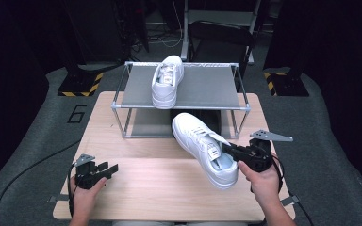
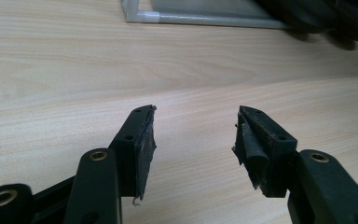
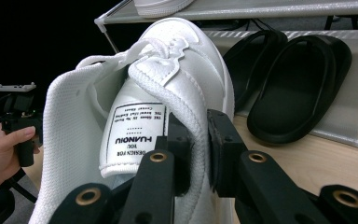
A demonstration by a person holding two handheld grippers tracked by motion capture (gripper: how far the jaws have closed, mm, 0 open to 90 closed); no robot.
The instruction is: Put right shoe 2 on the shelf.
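A white sneaker (image 1: 202,148) hangs tilted just above the wooden table (image 1: 141,188), its toe toward the rack. My right gripper (image 1: 230,151) is shut on the sneaker's collar rim beside the tongue; in the right gripper view the sneaker (image 3: 163,79) is close up and the jaws of the right gripper (image 3: 196,154) pinch the padded rim. A second white sneaker (image 1: 167,81) rests on the top shelf of the metal rack (image 1: 202,87). At the table's near left corner my left gripper (image 1: 107,169) is open with nothing in it; the left gripper (image 2: 193,140) has bare wood between its jaws.
Black slippers (image 3: 284,79) lie on the rack's lower shelf behind the lifted sneaker. The rack stands at the table's far edge. Grey carpet surrounds the table, with dark equipment stands behind. Bare tabletop lies between the two hands.
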